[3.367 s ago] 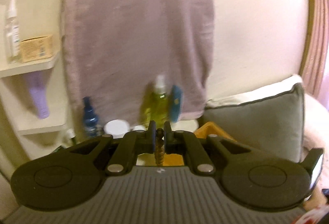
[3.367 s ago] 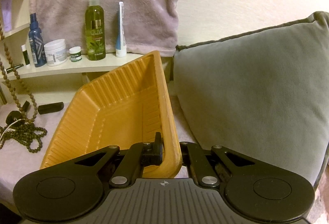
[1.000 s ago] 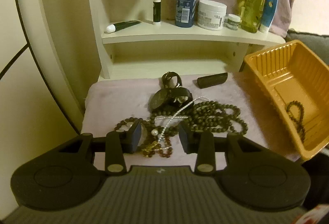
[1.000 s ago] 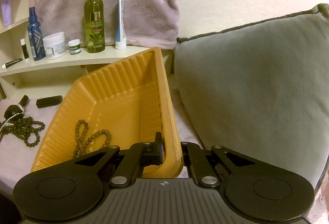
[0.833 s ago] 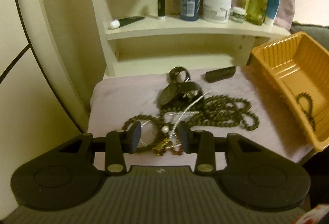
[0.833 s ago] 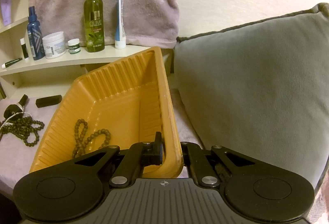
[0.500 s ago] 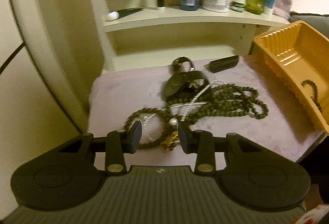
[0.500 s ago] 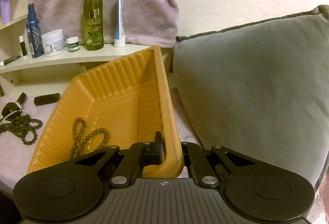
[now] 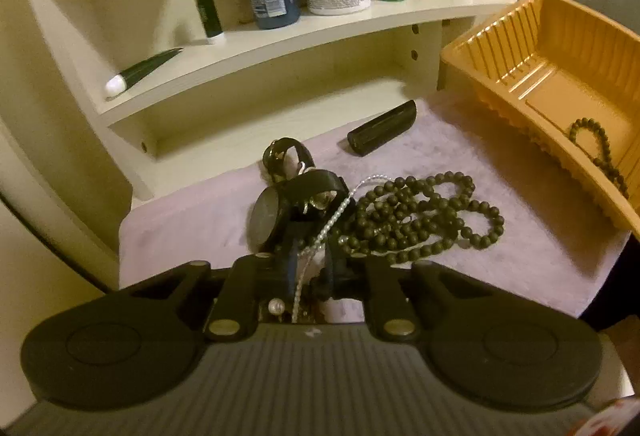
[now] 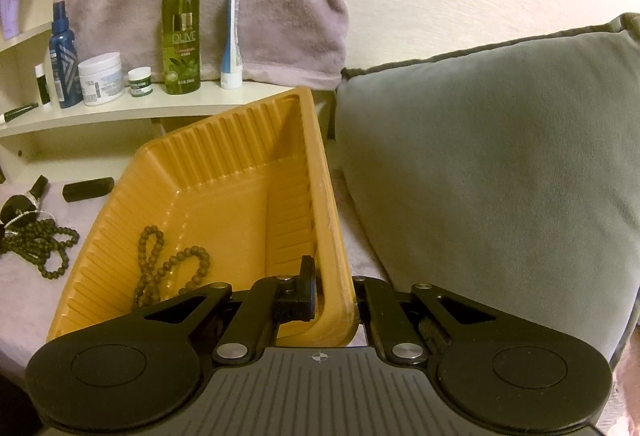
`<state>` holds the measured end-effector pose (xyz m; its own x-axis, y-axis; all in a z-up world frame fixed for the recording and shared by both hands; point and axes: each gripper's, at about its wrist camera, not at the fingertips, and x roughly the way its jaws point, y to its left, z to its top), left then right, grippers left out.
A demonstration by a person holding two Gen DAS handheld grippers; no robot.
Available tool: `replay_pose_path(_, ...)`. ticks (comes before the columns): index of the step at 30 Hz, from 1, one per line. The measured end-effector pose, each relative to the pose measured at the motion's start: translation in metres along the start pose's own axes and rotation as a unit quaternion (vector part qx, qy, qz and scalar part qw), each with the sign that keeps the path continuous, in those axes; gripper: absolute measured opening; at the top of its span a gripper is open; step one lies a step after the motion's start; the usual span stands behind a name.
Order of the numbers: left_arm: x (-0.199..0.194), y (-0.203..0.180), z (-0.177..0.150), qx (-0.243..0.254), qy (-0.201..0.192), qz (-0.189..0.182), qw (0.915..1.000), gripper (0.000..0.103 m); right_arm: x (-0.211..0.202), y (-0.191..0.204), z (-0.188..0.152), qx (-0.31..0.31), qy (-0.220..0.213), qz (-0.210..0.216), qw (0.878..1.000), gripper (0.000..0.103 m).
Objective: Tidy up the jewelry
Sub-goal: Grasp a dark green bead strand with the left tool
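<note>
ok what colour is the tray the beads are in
Orange-yellow tray, ribbed walls; clearest in the right wrist view.

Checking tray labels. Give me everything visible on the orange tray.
The orange tray looks like thin moulded plastic, rectangular, with ribbed sloping walls and a flat floor. It sits tilted on the lilac cloth, beside the grey cushion. One brown bead strand lies inside. The right gripper is shut on its near rim, one finger inside, one outside.

The right gripper (image 10: 334, 290) is clamping the near corner wall of the orange tray (image 10: 240, 140) — a brown bead bracelet (image 10: 168, 268) is lying inside. A grey cushion (image 10: 500, 164) is sitting just right of the tray — dark beads (image 10: 38, 242) are resting at left.
</note>
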<state>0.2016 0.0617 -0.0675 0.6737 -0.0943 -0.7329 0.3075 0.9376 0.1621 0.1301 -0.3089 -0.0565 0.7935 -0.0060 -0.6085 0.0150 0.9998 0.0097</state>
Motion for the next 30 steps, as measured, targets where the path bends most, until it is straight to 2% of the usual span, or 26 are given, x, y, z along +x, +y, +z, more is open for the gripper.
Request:
replay_pose_path(4,0.005,-0.002,0.006,0.014,0.010,0.000,0.9999,0.007,0.000,0.000,0.000,0.001,0.000,0.000,1.000,0.006)
replay_pose_path(8,-0.010,-0.007,0.014,0.009,-0.010,-0.003,0.9999,0.007,0.000,0.000,0.000,0.002,-0.001,0.000,1.000,0.005)
replay_pose_path(12,-0.019,-0.019,0.021,-0.047,-0.015,-0.066,0.9966,0.008,0.000,0.000,0.000,0.001,-0.001,0.001,1.000,0.006)
replay_pose_path(16,-0.009,-0.036,0.019,-0.092,-0.009,-0.100,0.9906,0.013,0.000,-0.001,-0.002,0.005,0.002,0.001,1.000,0.006)
replay_pose_path(18,-0.001,-0.045,0.018,-0.107,0.000,-0.095,0.9897,0.019,0.000,-0.001,-0.001,0.006,0.003,0.002,1.000,0.006)
replay_pose_path(21,0.007,-0.051,0.015,-0.122,0.008,-0.086,0.9888,0.019,0.000,-0.001,0.000,0.006,0.003,0.002,1.000,0.006)
replay_pose_path(27,0.014,-0.058,0.014,-0.112,0.011,-0.060,0.9919,0.019,0.001,0.000,0.000,0.006,0.003,0.003,1.000,0.006)
replay_pose_path(28,0.014,-0.059,0.015,-0.108,0.014,-0.058,0.9923,0.018,0.001,0.000,0.000,0.006,0.003,0.002,1.000,0.006)
replay_pose_path(30,0.012,-0.061,0.017,-0.096,0.018,-0.057,0.9935,0.007,0.001,0.000,0.000,0.007,0.003,0.003,1.000,0.006)
